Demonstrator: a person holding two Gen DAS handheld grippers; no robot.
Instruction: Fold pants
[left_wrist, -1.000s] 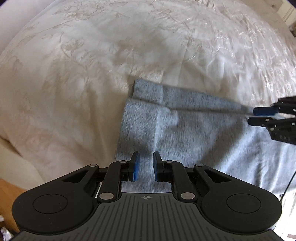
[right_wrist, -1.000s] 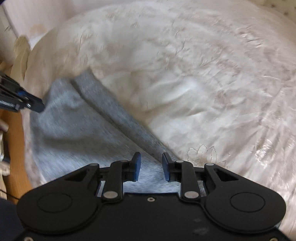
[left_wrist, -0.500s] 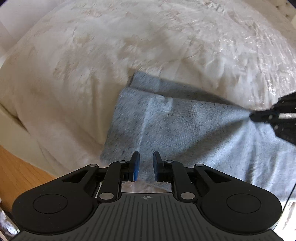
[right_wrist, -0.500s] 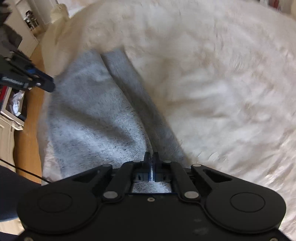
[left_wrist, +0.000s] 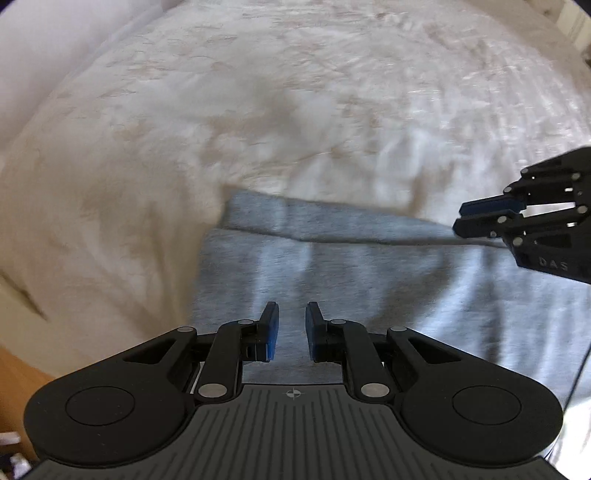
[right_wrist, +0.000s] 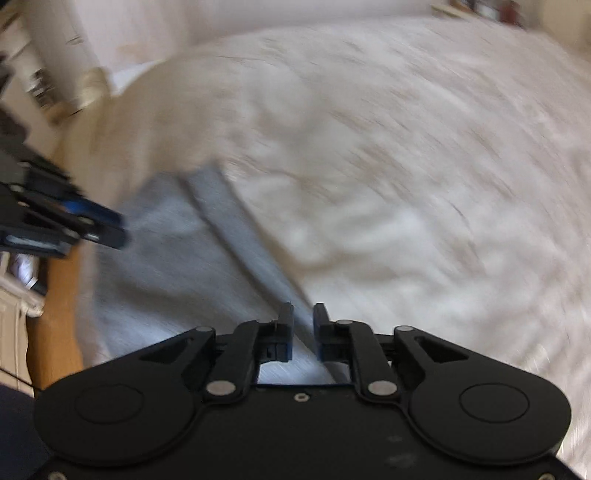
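Observation:
The grey pants (left_wrist: 351, 266) lie folded on a white bed cover (left_wrist: 258, 110), a narrow folded strip along their far edge. My left gripper (left_wrist: 291, 325) hangs over the near part of the pants, its jaws a small gap apart with nothing pinched. My right gripper (left_wrist: 458, 218) hovers at the right end of that strip. In the right wrist view the right gripper (right_wrist: 303, 314) has its jaws opening; the strip of the pants (right_wrist: 166, 266) shows through the gap, and the pads do not press it. The left gripper (right_wrist: 120, 230) shows at the left, blurred.
The patterned bed cover (right_wrist: 406, 184) spreads wide beyond and to the right of the pants. The bed's edge drops to a wooden floor (right_wrist: 55, 295) at the left, with white furniture (right_wrist: 14, 314) beside it. Wooden floor (left_wrist: 14, 373) also shows at the lower left.
The right gripper's jaws closed fully half a second ago and now stand apart again. It has risen off the pants' edge. The left gripper has drifted over the pants, its gap unchanged.

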